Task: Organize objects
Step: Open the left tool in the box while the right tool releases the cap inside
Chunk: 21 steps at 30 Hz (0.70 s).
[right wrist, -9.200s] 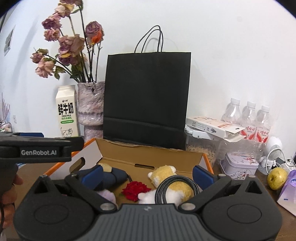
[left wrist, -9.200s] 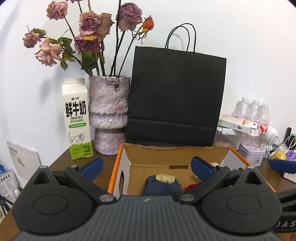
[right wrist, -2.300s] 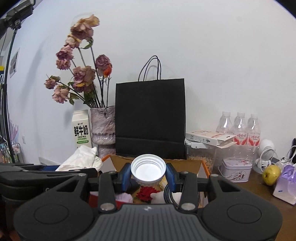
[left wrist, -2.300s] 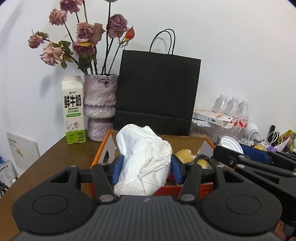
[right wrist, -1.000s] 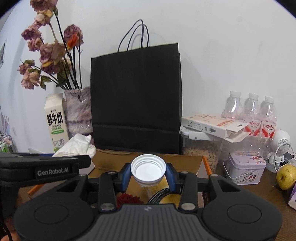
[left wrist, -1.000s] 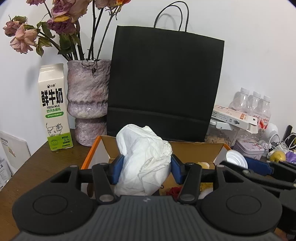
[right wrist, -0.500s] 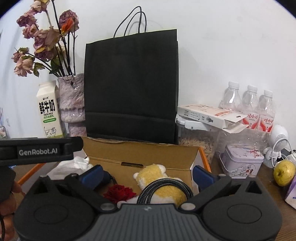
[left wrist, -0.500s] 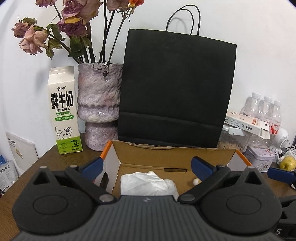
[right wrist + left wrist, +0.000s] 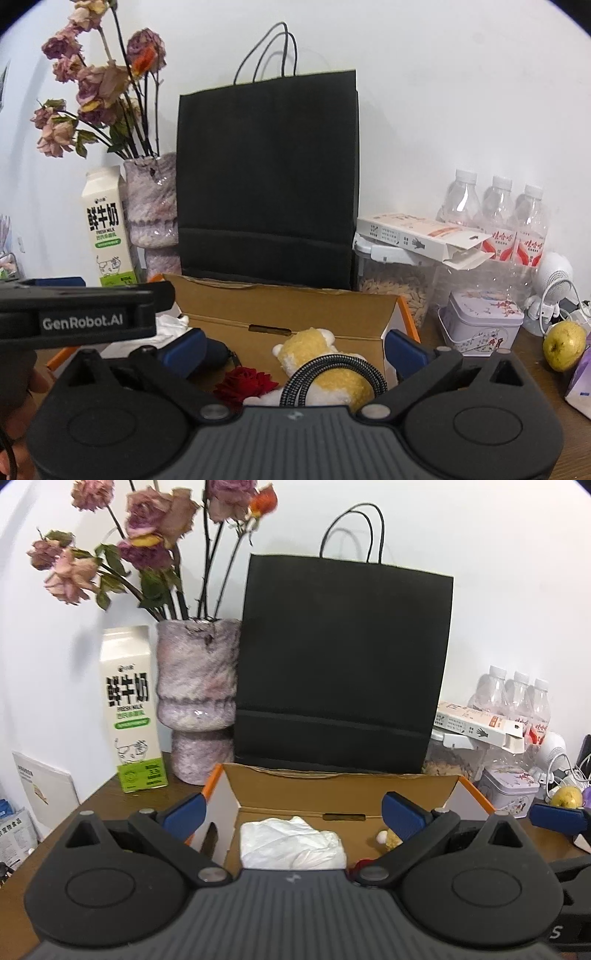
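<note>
An open cardboard box (image 9: 343, 788) with orange sides stands on the wooden table. A crumpled white tissue wad (image 9: 291, 843) lies in its left part. My left gripper (image 9: 291, 810) is open and empty above it. In the right wrist view the same box (image 9: 288, 308) holds a yellow plush toy (image 9: 325, 369), a coiled black cable (image 9: 321, 373), a red rose (image 9: 245, 384) and a dark blue pouch (image 9: 218, 350). My right gripper (image 9: 295, 347) is open and empty over them. The white cap is not visible.
A black paper bag (image 9: 343, 672) stands behind the box. A milk carton (image 9: 131, 709) and a vase of dried roses (image 9: 197, 705) stand at the left. Water bottles (image 9: 498, 221), a food jar (image 9: 395, 291), a tin (image 9: 480, 321) and a yellow-green fruit (image 9: 563, 345) stand at the right.
Both grippers opened within the last second. The tissue wad now lies in the box, and the white cap has left the right gripper. Both grippers sit slightly back from half a second ago.
</note>
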### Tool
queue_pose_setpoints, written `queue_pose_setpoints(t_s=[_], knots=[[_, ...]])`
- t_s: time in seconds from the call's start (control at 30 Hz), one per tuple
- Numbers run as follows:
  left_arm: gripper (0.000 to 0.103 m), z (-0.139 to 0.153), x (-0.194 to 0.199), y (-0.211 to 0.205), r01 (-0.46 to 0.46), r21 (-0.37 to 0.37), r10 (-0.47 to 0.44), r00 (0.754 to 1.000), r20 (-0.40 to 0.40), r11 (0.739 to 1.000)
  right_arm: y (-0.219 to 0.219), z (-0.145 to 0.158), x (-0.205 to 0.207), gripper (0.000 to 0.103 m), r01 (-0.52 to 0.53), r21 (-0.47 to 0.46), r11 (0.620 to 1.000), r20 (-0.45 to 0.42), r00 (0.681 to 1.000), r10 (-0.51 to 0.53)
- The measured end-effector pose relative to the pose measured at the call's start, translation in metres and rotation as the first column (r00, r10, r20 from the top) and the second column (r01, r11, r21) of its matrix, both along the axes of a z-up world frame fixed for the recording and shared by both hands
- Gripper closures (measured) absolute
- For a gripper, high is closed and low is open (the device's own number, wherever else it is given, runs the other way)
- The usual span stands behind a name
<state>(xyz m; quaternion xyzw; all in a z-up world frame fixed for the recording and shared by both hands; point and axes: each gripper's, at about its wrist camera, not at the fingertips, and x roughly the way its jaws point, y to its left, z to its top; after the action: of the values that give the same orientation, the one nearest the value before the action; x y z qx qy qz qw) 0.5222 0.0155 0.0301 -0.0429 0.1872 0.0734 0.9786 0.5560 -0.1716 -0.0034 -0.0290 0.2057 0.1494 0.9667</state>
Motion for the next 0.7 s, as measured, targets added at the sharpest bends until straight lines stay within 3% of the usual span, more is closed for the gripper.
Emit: queue_pose_setpoints(t_s=[0.7], knots=[[0.000,0.001,-0.095,0.014,0.008,0.029,-0.009,1.000,0.025,1.000,-0.011,-0.008,-0.102,0.000,-0.075,-0.043,0.996,0.079,0.994,0.079]])
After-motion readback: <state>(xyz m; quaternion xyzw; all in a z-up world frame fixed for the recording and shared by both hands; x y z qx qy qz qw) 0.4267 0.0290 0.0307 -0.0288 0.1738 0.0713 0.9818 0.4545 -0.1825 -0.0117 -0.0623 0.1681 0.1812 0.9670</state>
